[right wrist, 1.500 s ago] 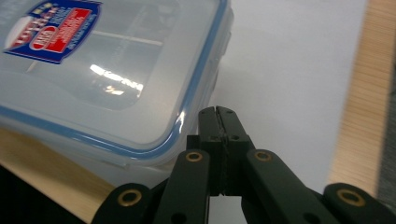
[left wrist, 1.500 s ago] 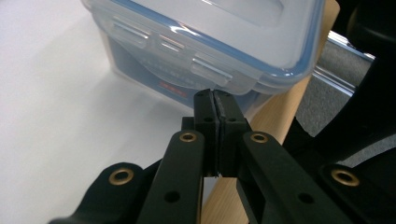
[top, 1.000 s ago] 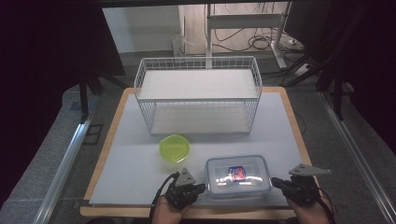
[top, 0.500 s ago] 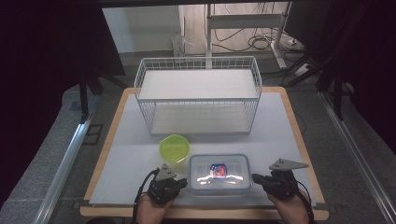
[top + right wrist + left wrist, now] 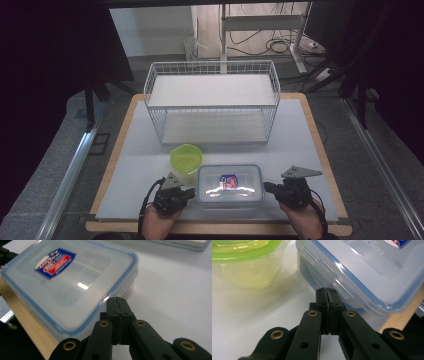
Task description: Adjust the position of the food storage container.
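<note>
Nearest the table's front edge [image 5: 215, 226], two hands in, each with a gripper, flanking the clear lock-lid food container [image 5: 230, 185]. Left gripper [image 5: 187, 192] clenched tight on nothing, tips pressed together and parked right at the container's left short side; from the left gripper view [image 5: 327, 291], nosed in just under the lid's side latch flap [image 5: 332, 270], touching or a hair off, hard to call. Right gripper [image 5: 267, 187] likewise clamped empty, tips at the container's right short side; in the right gripper view [image 5: 117, 300], sitting against the blue-sealed lid rim [image 5: 120, 287], red-and-blue label [image 5: 53, 262] farther along the lid. Container flat on the white mat, lid on, its near edge out over the mat's front border toward the wooden edge. Just behind the container's left corner, a small round tub with a lime-green lid [image 5: 186, 159], close but seemingly apart. Farther back beyond the container, a white wire basket [image 5: 212, 102], nothing inside. Judging by the layout: early going, container bracketed from both ends with closed tips, looking like a two-sided push or squeeze-lift; nothing stowed in the basket yet, both tubs left to move.
</note>
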A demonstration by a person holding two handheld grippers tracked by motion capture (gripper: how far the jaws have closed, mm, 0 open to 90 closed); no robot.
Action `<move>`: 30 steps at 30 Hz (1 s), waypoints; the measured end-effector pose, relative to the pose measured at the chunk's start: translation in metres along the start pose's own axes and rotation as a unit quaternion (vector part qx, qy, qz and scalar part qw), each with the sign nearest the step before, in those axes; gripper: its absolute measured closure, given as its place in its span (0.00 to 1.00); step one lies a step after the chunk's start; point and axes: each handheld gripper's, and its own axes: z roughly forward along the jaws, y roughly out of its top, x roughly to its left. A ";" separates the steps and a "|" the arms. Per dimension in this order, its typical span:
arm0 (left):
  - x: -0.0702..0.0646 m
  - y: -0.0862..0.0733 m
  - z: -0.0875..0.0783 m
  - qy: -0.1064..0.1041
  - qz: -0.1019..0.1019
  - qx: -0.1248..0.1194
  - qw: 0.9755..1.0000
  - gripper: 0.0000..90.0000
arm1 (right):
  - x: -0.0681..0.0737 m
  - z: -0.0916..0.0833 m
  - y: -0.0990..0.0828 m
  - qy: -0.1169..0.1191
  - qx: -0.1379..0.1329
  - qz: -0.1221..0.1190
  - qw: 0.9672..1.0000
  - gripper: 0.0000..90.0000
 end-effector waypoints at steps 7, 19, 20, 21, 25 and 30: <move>-0.013 -0.011 -0.005 -0.017 0.011 0.011 1.000 1.00 | 0.007 -0.003 -0.013 -0.013 0.025 -0.012 1.000 1.00; -0.016 -0.013 -0.006 0.008 0.017 0.016 1.000 1.00 | 0.019 0.010 -0.016 -0.017 0.048 -0.010 0.999 1.00; -0.014 -0.013 -0.006 0.012 0.016 0.016 1.000 1.00 | 0.020 0.011 -0.014 -0.019 0.050 -0.012 0.999 1.00; -0.013 -0.012 -0.007 0.015 0.016 0.016 1.000 1.00 | 0.020 0.013 -0.012 -0.020 0.048 -0.015 0.999 1.00; -0.005 -0.009 -0.009 0.026 0.007 0.013 1.000 1.00 | 0.022 0.020 -0.008 -0.013 0.048 -0.012 0.999 1.00; 0.005 -0.005 -0.009 0.034 -0.002 0.015 0.999 1.00 | 0.022 0.029 -0.004 -0.008 0.051 -0.009 0.999 1.00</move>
